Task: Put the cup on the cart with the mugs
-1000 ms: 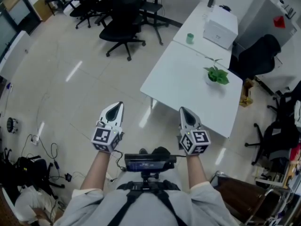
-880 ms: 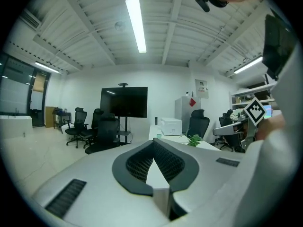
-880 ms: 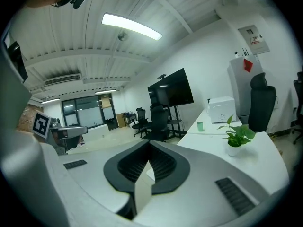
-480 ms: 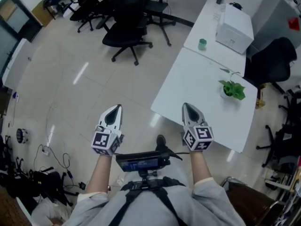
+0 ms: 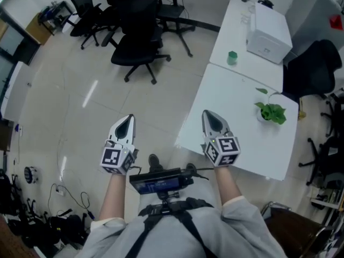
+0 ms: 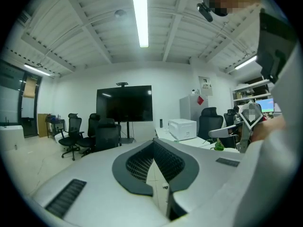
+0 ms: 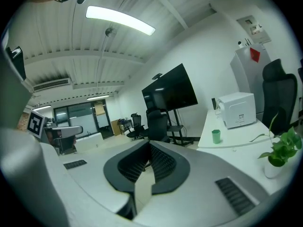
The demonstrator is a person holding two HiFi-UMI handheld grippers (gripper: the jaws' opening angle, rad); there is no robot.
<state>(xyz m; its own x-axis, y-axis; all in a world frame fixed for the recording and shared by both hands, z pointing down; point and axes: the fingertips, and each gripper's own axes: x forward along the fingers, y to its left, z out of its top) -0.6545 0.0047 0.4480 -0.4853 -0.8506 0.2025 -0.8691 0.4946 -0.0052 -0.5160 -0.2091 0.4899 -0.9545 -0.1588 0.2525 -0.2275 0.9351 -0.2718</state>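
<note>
A small green cup [image 5: 232, 57] stands upright on the long white table [image 5: 236, 117], near the far end beside a white box; in the right gripper view the cup [image 7: 216, 136] shows at the right, well ahead. My left gripper [image 5: 127, 124] hangs over the floor, left of the table, shut and holding nothing [image 6: 154, 143]. My right gripper [image 5: 210, 120] is over the table's near corner, also shut and holding nothing [image 7: 149, 144]. Both are far from the cup. No cart or mugs show in any view.
A white box-shaped machine [image 5: 267, 31] and a potted plant [image 5: 271, 112] sit on the table. Black office chairs [image 5: 137, 39] stand on the tiled floor ahead left, another chair [image 5: 312, 69] beyond the table. Cables and bags [image 5: 37, 219] lie at the lower left.
The table and the chairs have shifted in the head view and the right gripper now overlaps the table's near corner. Both grippers stay shut, held side by side.
</note>
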